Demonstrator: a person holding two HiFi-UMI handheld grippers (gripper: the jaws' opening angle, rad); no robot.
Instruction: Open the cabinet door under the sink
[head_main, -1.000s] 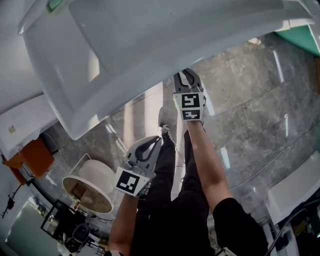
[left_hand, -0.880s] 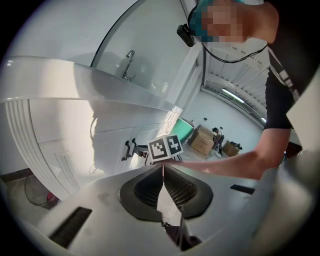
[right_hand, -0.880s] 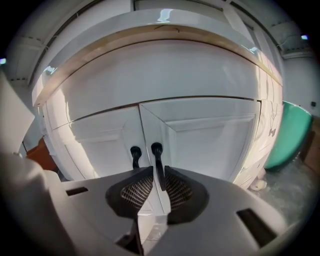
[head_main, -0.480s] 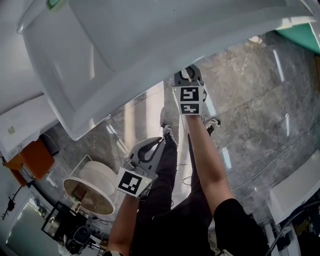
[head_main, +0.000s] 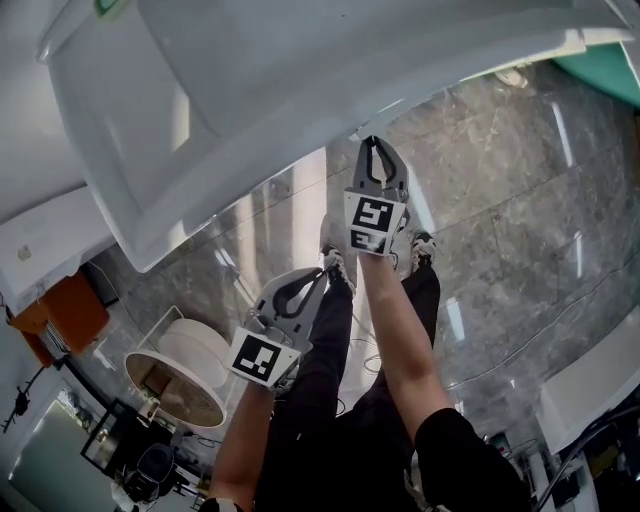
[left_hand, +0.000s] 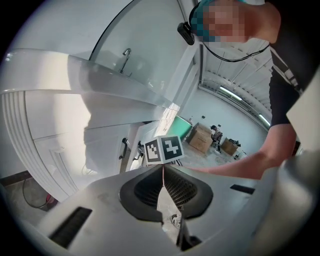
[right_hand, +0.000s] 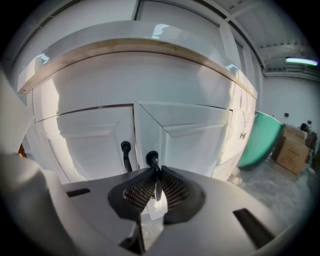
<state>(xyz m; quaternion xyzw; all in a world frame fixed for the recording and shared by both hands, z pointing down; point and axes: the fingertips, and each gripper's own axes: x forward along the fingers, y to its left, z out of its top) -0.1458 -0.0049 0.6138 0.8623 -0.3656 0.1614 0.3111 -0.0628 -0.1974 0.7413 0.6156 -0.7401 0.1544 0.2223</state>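
Note:
The white sink counter (head_main: 300, 90) fills the top of the head view. Under it, the right gripper view shows two white cabinet doors. The left door (right_hand: 90, 145) lies flat with its black handle (right_hand: 125, 154). The right door (right_hand: 195, 137) stands slightly ajar, its inner edge swung out. My right gripper (right_hand: 157, 184) is shut on that door's black handle (right_hand: 151, 160); from above, the right gripper (head_main: 372, 146) sits just below the counter edge. My left gripper (head_main: 318, 280) hangs lower left, shut with nothing in it, and the left gripper (left_hand: 162, 181) looks towards the cabinet from the side.
A grey marble floor (head_main: 500, 200) lies below. A round white spool (head_main: 178, 375) and an orange object (head_main: 60, 315) sit at lower left. The person's legs and shoes (head_main: 333, 262) stand under my grippers. A green panel (right_hand: 257, 140) and cardboard boxes (right_hand: 295, 147) are off right.
My right gripper has drawn back out from under the counter edge, towards the person. The person's feet have shifted. The left gripper has barely moved.

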